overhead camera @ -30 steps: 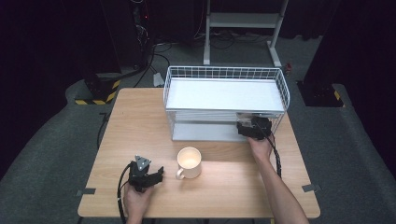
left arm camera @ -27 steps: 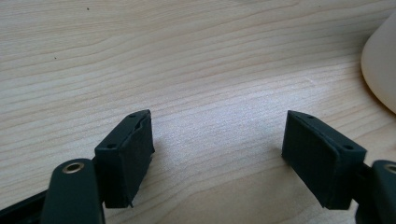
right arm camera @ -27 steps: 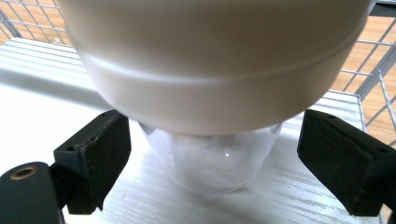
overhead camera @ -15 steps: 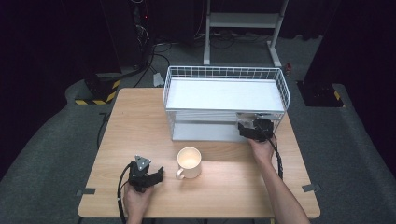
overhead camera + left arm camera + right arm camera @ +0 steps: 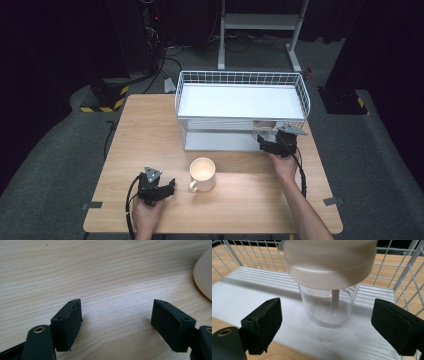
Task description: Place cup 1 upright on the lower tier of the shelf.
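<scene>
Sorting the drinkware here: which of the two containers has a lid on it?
The clear jar on the rack's lower shelf, between the open right tongs, has a white lid. The cream mug is open-topped.

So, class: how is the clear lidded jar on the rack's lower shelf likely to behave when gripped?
The jar looks empty, so probably light. Its smooth clear wall may slip between pads. The wide lid overhangs the body, so it might tip if pushed high.
</scene>
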{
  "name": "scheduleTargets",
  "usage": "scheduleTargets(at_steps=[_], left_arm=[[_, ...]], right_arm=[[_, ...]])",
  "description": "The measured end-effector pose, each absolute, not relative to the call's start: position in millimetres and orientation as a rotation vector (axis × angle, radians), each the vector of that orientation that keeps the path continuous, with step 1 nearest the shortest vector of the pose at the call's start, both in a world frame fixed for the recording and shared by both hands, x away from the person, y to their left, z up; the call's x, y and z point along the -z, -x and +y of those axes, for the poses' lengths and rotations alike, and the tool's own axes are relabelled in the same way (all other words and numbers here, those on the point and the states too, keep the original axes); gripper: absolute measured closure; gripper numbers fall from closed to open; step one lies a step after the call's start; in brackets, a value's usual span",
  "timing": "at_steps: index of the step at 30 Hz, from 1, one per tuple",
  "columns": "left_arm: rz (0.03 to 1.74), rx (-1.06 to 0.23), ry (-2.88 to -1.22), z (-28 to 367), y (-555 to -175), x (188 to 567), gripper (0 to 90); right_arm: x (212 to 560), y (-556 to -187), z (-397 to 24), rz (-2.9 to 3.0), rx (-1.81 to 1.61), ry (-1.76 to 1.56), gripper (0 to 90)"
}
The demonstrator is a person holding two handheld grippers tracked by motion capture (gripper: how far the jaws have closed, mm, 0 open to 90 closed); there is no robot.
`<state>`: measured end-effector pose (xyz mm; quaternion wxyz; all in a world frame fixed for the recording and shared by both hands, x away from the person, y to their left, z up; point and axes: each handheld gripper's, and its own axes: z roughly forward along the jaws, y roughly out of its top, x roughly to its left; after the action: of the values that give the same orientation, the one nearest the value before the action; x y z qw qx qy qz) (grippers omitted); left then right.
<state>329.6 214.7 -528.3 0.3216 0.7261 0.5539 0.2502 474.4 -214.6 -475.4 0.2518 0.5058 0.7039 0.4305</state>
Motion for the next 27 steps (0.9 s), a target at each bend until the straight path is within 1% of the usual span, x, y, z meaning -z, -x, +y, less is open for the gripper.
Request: scheduleTargets(at_steps=[27], left_arm=[[1.456, -0.658, -1.902, 215, -330, 528, 25.1]], right_arm=[[460, -444, -237, 1.884, -1.269, -1.392, 10.1]])
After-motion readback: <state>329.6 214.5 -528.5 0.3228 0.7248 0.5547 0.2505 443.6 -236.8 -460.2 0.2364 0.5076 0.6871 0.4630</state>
